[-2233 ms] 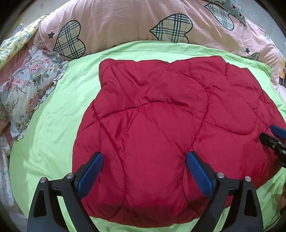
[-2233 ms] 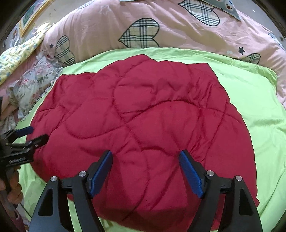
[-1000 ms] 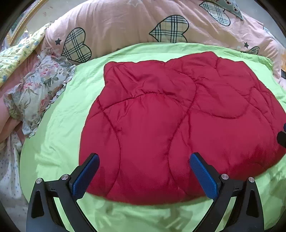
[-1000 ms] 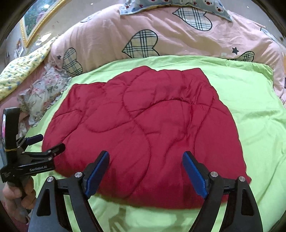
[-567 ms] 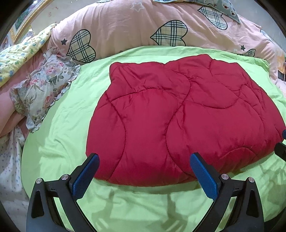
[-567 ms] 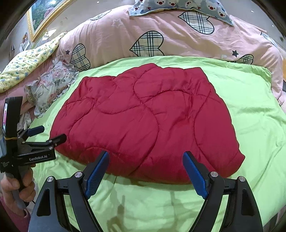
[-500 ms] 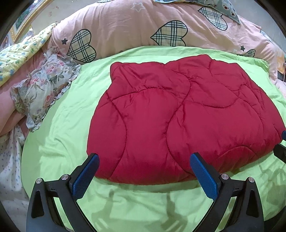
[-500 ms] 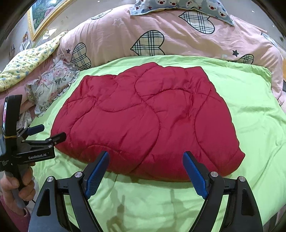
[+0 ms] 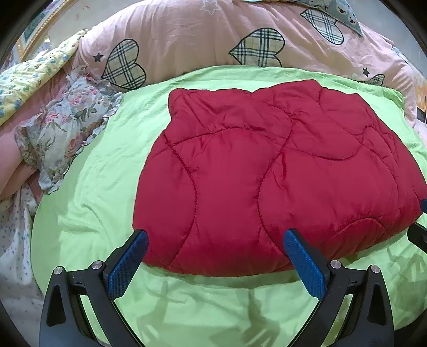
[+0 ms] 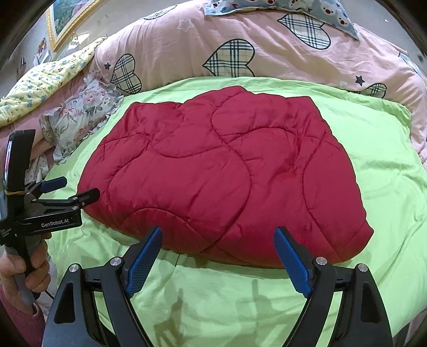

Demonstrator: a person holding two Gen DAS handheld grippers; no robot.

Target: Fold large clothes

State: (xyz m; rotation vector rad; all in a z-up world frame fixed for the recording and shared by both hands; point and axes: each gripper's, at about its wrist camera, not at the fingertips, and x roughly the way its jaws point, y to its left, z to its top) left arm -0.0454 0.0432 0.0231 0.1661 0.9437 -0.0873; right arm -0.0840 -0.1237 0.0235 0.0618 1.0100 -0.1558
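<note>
A red quilted padded garment lies folded into a thick flat bundle on the light green bedsheet; it also shows in the right wrist view. My left gripper is open and empty, held just above the garment's near edge. My right gripper is open and empty, also above the near edge. The left gripper shows from the side in the right wrist view, jaws apart, at the garment's left end.
A pink duvet with plaid hearts is heaped behind the green sheet. A floral frilled pillow and a yellow floral cover lie at the left. A framed picture hangs on the wall.
Both grippers drew back from over the garment toward its near edge and rose, staying open. In the last half second they eased slightly forward again. The garment has not moved.
</note>
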